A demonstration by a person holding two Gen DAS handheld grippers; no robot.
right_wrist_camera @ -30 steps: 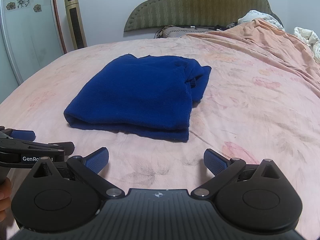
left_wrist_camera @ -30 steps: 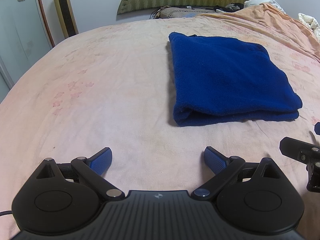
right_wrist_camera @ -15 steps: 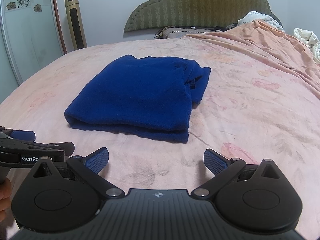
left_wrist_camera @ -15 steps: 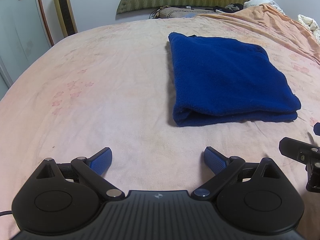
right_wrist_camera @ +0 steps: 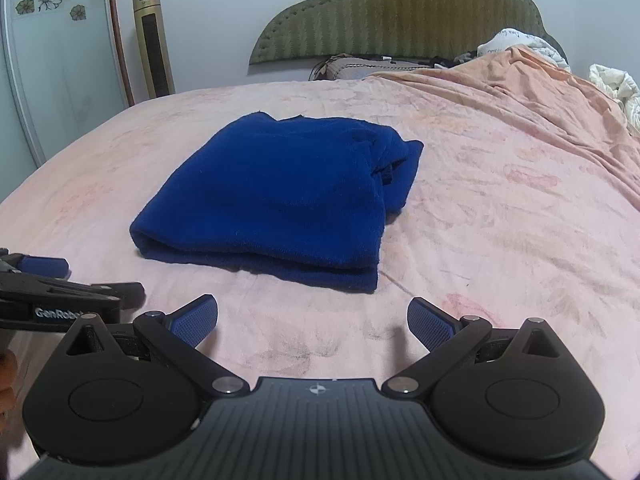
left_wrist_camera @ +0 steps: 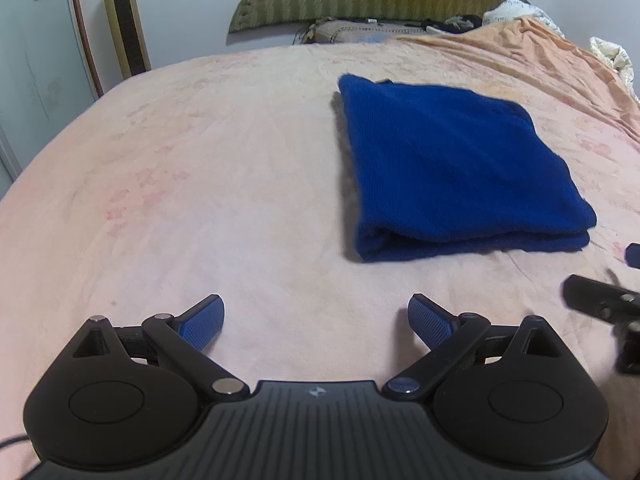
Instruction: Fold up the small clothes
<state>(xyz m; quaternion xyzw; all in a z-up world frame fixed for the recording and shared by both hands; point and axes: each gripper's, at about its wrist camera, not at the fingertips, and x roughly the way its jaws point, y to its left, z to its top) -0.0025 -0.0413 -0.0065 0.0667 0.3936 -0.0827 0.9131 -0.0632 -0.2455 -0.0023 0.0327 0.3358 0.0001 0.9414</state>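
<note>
A dark blue garment [left_wrist_camera: 456, 168] lies folded into a thick rectangle on the pink bed sheet [left_wrist_camera: 200, 184]; it also shows in the right wrist view [right_wrist_camera: 288, 196], with a rumpled edge on its right side. My left gripper [left_wrist_camera: 316, 320] is open and empty, hovering over the sheet in front and to the left of the garment. My right gripper [right_wrist_camera: 312, 320] is open and empty, just in front of the garment's near edge. Each gripper shows at the edge of the other's view, the right one [left_wrist_camera: 608, 304] and the left one [right_wrist_camera: 52, 284].
A green padded headboard [right_wrist_camera: 400, 12] and pillows stand at the far end. An orange blanket [right_wrist_camera: 540, 92] is bunched along the right side with white bedding [right_wrist_camera: 616, 88]. A gold tower fan [right_wrist_camera: 154, 40] and a glass door [right_wrist_camera: 48, 60] stand at the left.
Both views shifted slightly; the garment sits a little lower in the left wrist frame. The garment lies unmoved and both grippers stay open.
</note>
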